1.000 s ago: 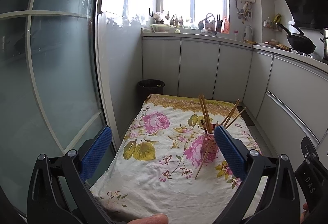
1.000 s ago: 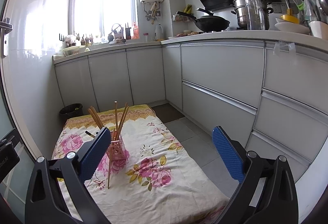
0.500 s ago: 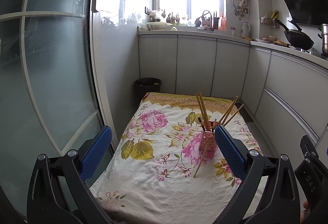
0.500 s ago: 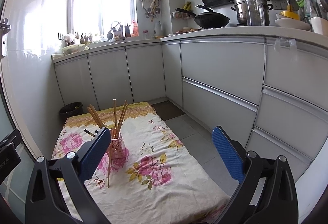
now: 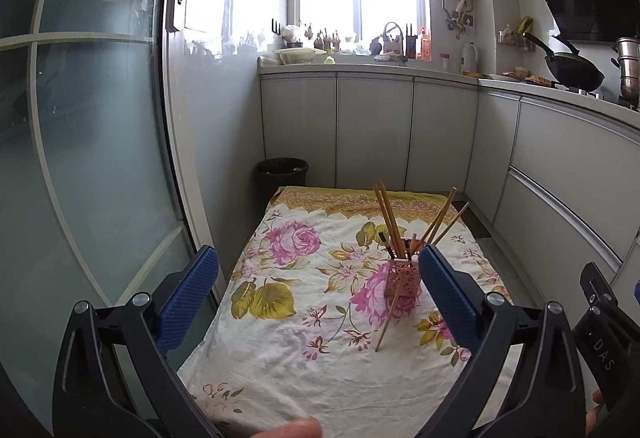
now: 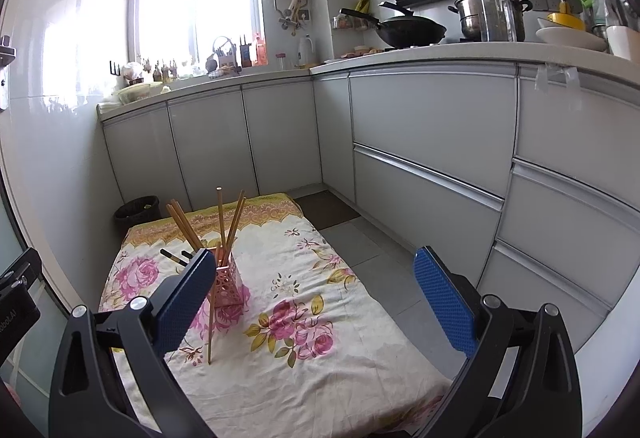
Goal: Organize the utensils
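Several wooden chopsticks point(image 5: 394, 222) stand in a pink lattice holder point(image 5: 403, 277) on a flower-printed cloth point(image 5: 304, 290), their long axes near upright and their tops fanning out: two lean up and to the left, the others up and to the right. One loose chopstick point(image 5: 389, 314) leans against the outside of the holder, its lower tip resting on the cloth nearer the camera and its upper end hidden among the rest. Two dark-tipped sticks point(image 6: 176, 257) jut from the holder at a lower slant toward the left.

Seen from the left wrist, the left gripper point(image 5: 320, 292) has its blue fingers point(image 5: 188, 294) spread wide and empty; the holder sits just inside the right-hand finger, well beyond the tips. Seen from the right wrist, the right gripper point(image 6: 316, 302) is likewise spread wide and holds nothing; the holder stands just past its left-hand finger point(image 6: 184, 302), partly hidden by it.

A dark waste bin point(image 5: 282, 173) stands beyond the far left corner of the cloth, against the grey cabinets point(image 5: 372, 129).

Compared with a second ago, holder and chopsticks lie unchanged, and both pairs of fingers are as wide as before; the left view has only shifted slightly.
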`<state>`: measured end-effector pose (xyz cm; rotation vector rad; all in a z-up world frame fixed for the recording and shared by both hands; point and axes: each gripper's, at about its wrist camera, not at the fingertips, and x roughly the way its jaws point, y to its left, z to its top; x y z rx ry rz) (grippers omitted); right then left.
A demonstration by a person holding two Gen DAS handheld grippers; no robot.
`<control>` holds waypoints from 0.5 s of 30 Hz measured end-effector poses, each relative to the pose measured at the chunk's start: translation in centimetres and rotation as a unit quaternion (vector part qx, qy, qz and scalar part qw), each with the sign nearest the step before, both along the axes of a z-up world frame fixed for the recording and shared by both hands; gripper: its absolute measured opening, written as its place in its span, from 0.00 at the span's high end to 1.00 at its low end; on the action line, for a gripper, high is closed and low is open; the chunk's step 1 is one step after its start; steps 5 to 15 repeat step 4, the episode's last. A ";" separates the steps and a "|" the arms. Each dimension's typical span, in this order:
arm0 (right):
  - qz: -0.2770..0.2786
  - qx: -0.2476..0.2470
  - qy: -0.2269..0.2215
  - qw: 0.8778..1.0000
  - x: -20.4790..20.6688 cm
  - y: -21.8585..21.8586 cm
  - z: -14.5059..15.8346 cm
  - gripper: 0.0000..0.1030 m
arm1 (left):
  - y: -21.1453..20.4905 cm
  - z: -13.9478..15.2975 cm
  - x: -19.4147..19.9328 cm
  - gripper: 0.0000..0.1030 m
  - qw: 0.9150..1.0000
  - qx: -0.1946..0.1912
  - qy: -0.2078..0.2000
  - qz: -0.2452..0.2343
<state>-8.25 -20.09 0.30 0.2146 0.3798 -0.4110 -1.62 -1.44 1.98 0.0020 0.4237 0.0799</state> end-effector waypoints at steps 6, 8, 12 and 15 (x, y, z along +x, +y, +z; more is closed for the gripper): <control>0.002 0.001 0.002 1.000 0.1 -0.1 0.0 0.06 | 0.2 -0.3 0.2 0.07 1.000 -0.008 0.010 0.002; 0.002 0.001 0.002 1.000 0.1 -0.1 0.0 0.06 | 0.2 -0.3 0.2 0.07 1.000 -0.008 0.010 0.002; 0.002 0.001 0.002 1.000 0.1 -0.1 0.0 0.06 | 0.2 -0.3 0.2 0.07 1.000 -0.008 0.010 0.002; 0.002 0.001 0.002 1.000 0.1 -0.1 0.0 0.06 | 0.2 -0.3 0.2 0.07 1.000 -0.008 0.010 0.002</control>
